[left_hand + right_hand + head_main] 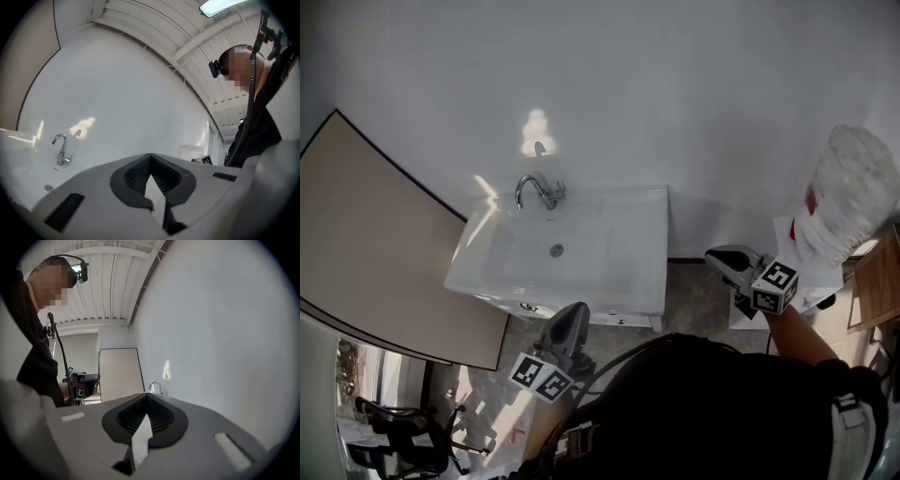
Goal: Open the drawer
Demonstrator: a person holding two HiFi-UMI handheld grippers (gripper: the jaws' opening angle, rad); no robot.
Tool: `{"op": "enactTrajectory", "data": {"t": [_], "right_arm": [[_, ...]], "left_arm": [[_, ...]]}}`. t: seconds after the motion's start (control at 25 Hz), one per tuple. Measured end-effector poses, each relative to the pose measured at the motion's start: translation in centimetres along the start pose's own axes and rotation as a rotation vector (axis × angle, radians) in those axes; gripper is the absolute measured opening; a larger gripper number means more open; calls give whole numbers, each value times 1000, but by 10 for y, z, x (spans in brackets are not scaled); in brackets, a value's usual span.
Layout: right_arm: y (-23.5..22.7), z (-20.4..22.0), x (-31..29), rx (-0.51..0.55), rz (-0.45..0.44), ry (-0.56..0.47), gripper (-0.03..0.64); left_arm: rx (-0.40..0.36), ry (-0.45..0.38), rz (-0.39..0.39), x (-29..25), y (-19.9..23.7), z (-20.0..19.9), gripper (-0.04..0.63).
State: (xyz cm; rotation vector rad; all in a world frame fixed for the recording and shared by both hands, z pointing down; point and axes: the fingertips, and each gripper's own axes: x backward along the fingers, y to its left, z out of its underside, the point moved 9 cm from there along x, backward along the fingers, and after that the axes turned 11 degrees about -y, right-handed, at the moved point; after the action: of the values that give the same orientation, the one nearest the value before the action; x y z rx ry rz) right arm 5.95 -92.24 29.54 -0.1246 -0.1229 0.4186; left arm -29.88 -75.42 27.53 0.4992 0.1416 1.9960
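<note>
A white vanity with a sink [623, 248] and a chrome faucet [539, 190] stands against the white wall. Its drawer front [609, 319] runs under the basin's near edge, with a small dark handle [528, 307] at the left. My left gripper [575, 317] hangs shut and empty just in front of that drawer front, right of the handle; whether it touches is hidden. My right gripper [719, 256] is off to the right of the vanity, shut and empty. The left gripper view shows shut jaws [150, 157] and the faucet [61, 150]. The right gripper [147, 397] points along the wall toward the faucet [157, 386].
A beige door panel [375, 244] leans at the left, beside the vanity. A black office chair [394, 431] stands at the lower left. A white wrapped bundle [858, 192] and a white box [806, 272] sit at the right, next to wooden furniture [877, 281].
</note>
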Motion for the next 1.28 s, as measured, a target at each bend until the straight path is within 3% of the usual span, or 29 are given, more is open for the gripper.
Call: {"op": "enactTrajectory", "data": {"t": [0.32,0.64,0.8,0.92,1.08,1.28], "right_arm": [[7,-17,-56,64,130,-29,-3],[22,-12,-119,82,138,20,-3],[15,-5,-138,65,98,49,-3],[-1,-1,-156,48,32,44,-3],[-35,8,-189,39,-131,52,-3],[-67,13,-203,44,-326,83,-3]], "left_arm": [[21,11,134,-33,87,-35,-8],[56,27,155,-38,157,-48,-8],[53,14,100,-25,168,-47,-8],[34,15,13,-14,174,-43,-8],[-17,-5,-132,-12,167,-36,-8],[-65,-64,-300,-15,117,-17,-8]]}}
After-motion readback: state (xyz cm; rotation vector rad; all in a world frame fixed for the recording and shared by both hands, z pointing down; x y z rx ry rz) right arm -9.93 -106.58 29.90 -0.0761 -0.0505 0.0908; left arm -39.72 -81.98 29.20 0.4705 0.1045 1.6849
